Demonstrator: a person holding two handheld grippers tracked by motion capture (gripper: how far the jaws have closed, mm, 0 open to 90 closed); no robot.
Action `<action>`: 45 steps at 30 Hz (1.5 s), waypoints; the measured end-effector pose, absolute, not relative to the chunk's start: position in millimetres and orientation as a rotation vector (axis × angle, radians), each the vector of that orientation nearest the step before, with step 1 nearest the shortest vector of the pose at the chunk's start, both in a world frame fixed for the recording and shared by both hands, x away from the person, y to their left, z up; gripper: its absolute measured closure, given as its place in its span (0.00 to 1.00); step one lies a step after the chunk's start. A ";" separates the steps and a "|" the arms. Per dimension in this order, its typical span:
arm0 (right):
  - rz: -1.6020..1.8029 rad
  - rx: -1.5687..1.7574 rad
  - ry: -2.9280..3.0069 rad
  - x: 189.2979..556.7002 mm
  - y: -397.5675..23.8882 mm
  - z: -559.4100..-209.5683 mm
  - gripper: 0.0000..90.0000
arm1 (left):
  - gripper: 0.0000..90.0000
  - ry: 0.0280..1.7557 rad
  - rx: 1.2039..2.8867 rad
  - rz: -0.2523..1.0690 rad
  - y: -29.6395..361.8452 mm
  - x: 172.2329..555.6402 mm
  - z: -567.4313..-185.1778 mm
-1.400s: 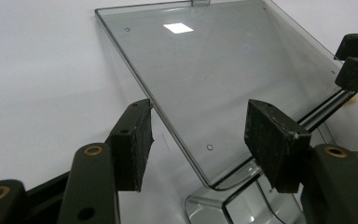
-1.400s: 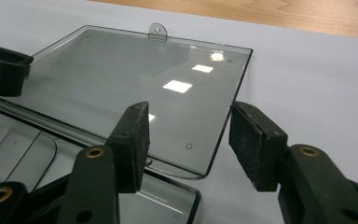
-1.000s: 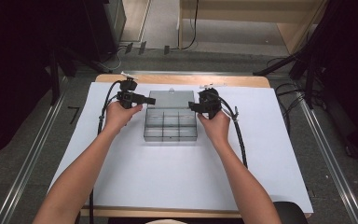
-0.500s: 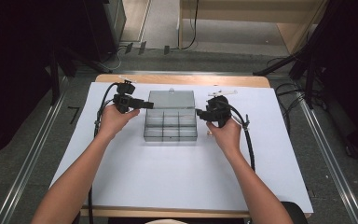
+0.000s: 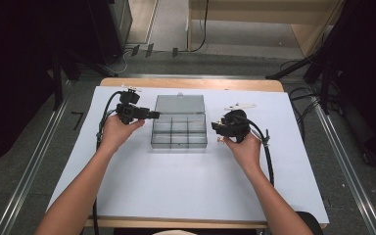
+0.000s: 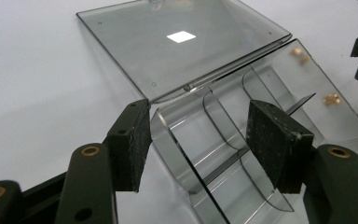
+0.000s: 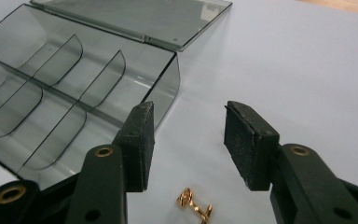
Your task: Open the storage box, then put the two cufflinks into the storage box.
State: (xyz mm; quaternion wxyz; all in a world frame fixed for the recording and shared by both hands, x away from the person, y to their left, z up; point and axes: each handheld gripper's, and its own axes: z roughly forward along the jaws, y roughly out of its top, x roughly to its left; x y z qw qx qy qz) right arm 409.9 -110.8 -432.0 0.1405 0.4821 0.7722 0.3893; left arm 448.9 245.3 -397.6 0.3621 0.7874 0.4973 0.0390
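A clear smoky plastic compartment box sits mid-table with its lid lying open and flat behind it. My left gripper is open at the box's left end; in the left gripper view its jaws stand either side of the box's end wall without touching it. My right gripper is open just right of the box. A small gold metal piece lies on the table below its jaws, also visible as the gold piece beside the box. The compartments look empty.
The box rests on a white sheet covering the table. A small white part lies at the back right. Gold specks show through the box's far wall. Cables trail from both grippers toward the person.
My right gripper has drawn back from the box, moving right and toward the person. The left gripper has shifted slightly nearer the person beside the box's left end.
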 end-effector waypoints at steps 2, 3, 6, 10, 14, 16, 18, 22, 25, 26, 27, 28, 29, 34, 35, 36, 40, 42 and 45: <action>1.114 1.387 2.240 406.6 -112.4 -432.9 0.60 | 0.46 1.283 2.026 0.098 246.2 446.3 -398.6; 1.108 1.375 2.245 403.3 -114.3 -433.6 0.61 | 0.46 1.283 2.026 0.098 246.8 444.8 -399.0; 1.106 1.377 2.254 400.9 -115.7 -433.7 0.61 | 0.46 1.279 2.029 0.097 248.0 439.9 -399.9; 1.112 1.356 2.251 395.1 -118.7 -434.2 0.61 | 0.45 1.273 2.034 0.097 247.8 430.4 -400.6; 1.122 1.349 2.257 389.7 -121.7 -437.2 0.62 | 0.45 1.254 2.044 0.116 247.2 418.7 -400.8; 1.121 1.347 2.263 389.0 -121.5 -437.8 0.62 | 0.45 1.253 2.041 0.114 247.1 416.8 -400.5; 1.120 1.337 2.268 387.4 -120.6 -438.6 0.62 | 0.45 1.247 2.036 0.118 247.8 414.0 -400.1; 1.117 1.337 2.278 383.6 -121.7 -443.2 0.64 | 0.46 1.235 2.041 0.130 250.9 410.8 -399.8; 1.119 1.350 2.274 381.2 -124.0 -446.1 0.65 | 0.46 1.236 2.040 0.134 252.5 410.3 -399.7; 1.113 1.349 2.273 380.7 -124.3 -446.8 0.65 | 0.46 1.236 2.040 0.134 252.5 410.3 -399.7; 1.105 1.352 2.275 380.5 -124.6 -447.0 0.65 | 0.46 1.235 2.037 0.135 253.5 410.1 -399.2; 1.105 1.352 2.275 380.5 -124.6 -447.0 0.65 | 0.46 1.235 2.037 0.135 253.5 410.1 -399.2; 1.104 1.354 2.278 380.2 -125.2 -447.0 0.65 | 0.46 1.234 2.037 0.134 253.8 410.0 -399.1; 1.103 1.362 2.277 378.7 -126.5 -450.2 0.66 | 0.46 1.233 2.037 0.136 255.0 410.7 -399.7; 1.094 1.365 2.276 379.8 -126.6 -451.7 0.67 | 0.46 1.236 2.040 0.135 255.2 410.9 -400.3; 1.094 1.365 2.276 379.8 -126.6 -451.7 0.67 | 0.46 1.236 2.040 0.135 255.2 410.9 -400.3; 1.082 1.382 2.279 384.1 -127.7 -455.7 0.69 | 0.46 1.235 2.043 0.135 256.1 411.1 -400.7; 1.072 1.390 2.281 387.0 -128.4 -458.9 0.70 | 0.46 1.237 2.042 0.137 256.3 411.3 -401.1; 1.065 1.397 2.291 388.3 -127.9 -460.5 0.71 | 0.46 1.241 2.044 0.135 256.2 411.3 -402.1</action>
